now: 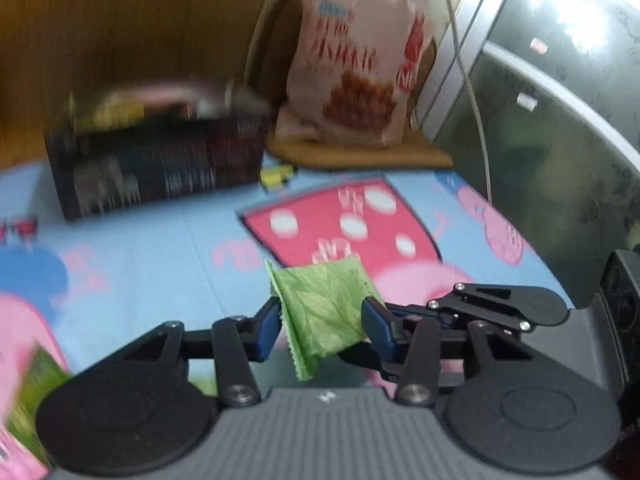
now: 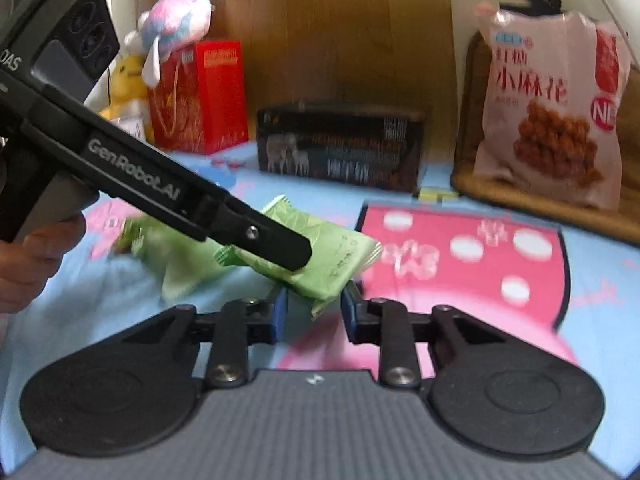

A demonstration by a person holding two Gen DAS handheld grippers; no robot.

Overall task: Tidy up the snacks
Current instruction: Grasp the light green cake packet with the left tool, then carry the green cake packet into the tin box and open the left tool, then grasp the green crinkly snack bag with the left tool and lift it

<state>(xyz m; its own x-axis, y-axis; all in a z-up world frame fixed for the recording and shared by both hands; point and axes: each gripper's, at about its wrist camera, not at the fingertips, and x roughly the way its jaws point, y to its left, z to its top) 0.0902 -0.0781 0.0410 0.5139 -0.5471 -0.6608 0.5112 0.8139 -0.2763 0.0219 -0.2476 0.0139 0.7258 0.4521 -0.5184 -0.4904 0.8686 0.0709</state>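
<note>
Left wrist view is showing the left tool [image 1: 322, 322] pinching a green snack packet [image 1: 320, 312] between its blue pads, the packet standing tilted above the cartoon-printed bench [image 1: 160, 248]; much of this picture is smeared by blur. Ahead and to the tool's left a dark box [image 1: 160, 164] is sitting with blurred items on top that are hard to make out, and ahead to its right a large pink snack bag [image 1: 352, 68] is leaning upright. At the lower left edge another green wrapper [image 1: 36, 384] is being cut off by the frame. Right wrist view is showing the right tool [image 2: 313, 312] closing on the near edge of the same packet, though whether its pads are actually pressing is unclear. More green packets [image 2: 176, 256] are lying blurred to its left, partly hidden behind the left tool's arm.
</note>
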